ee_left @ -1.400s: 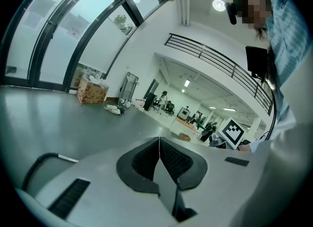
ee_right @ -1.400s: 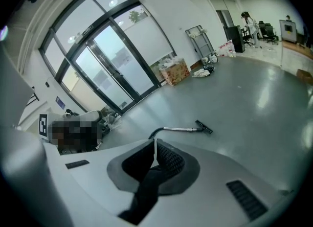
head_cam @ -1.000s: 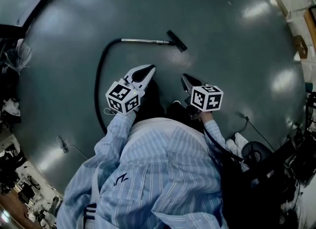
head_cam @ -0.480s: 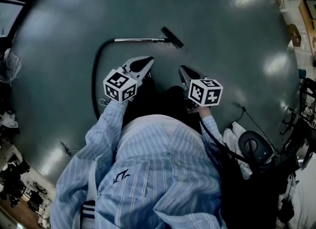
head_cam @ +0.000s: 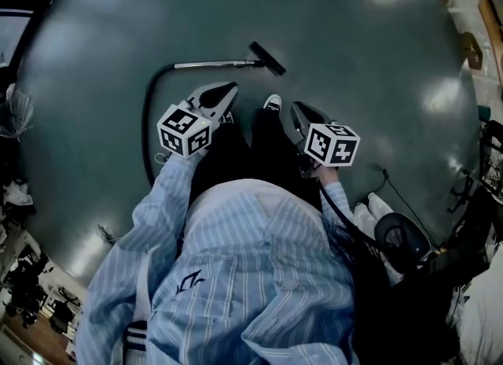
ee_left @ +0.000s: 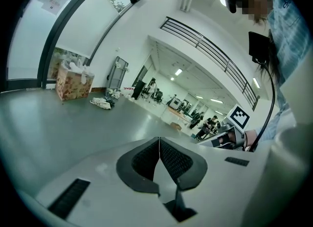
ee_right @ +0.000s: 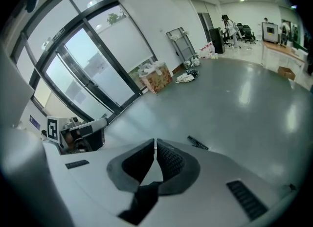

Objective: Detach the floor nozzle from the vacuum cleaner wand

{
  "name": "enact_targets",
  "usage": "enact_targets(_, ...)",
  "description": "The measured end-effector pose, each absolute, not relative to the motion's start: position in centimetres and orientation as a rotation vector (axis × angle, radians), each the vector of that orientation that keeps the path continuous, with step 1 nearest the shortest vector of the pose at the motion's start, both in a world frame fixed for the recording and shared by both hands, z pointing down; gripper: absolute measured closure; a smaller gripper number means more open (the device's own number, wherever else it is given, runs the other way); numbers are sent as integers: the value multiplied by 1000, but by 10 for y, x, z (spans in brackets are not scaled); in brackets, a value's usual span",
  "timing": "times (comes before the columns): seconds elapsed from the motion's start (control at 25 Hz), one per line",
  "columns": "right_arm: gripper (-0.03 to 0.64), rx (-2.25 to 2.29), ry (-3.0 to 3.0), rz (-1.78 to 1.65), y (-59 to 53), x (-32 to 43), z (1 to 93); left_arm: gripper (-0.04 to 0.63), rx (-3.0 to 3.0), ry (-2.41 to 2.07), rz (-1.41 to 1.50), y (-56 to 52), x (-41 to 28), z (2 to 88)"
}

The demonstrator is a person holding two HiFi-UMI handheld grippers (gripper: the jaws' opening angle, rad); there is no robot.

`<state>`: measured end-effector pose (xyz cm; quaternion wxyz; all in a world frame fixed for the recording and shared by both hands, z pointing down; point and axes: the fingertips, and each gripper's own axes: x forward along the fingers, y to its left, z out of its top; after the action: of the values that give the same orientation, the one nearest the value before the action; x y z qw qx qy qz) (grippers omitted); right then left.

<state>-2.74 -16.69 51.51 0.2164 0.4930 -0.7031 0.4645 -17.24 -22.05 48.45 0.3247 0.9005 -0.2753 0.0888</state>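
The vacuum lies on the grey floor ahead of me in the head view: a silver wand [head_cam: 208, 64] with the black floor nozzle [head_cam: 267, 58] on its right end and a black hose [head_cam: 145, 123] curving back to the left. My left gripper [head_cam: 230, 86] is shut and empty, hovering just short of the wand. My right gripper [head_cam: 295, 107] is also shut and empty, below and right of the nozzle. In the right gripper view the nozzle [ee_right: 198, 143] shows just past the shut jaws [ee_right: 155, 145]. The left gripper view shows shut jaws [ee_left: 159, 140] and only floor beyond.
My shoe [head_cam: 272, 104] stands between the two grippers. A black stool [head_cam: 401, 237] and a floor cable [head_cam: 393, 186] are at the right. A patterned box [ee_left: 73, 81] and a cart [ee_left: 116, 74] stand far off by the windows.
Both grippers have moved forward toward the wand and nozzle, which now lie closer to them. A shoe has stepped into view between them. Both jaws stay shut.
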Motion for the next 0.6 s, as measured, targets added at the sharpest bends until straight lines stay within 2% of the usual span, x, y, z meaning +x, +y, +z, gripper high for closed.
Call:
enact_targets(0.24, 597, 1300, -1988, 1302, -196, 29, 520, 588, 2299, -781, 205, -230, -125, 482)
enact_targets(0.6, 597, 1101, -2073, 1316, -225, 56, 557, 588, 2247, -848, 273, -239, -68, 510)
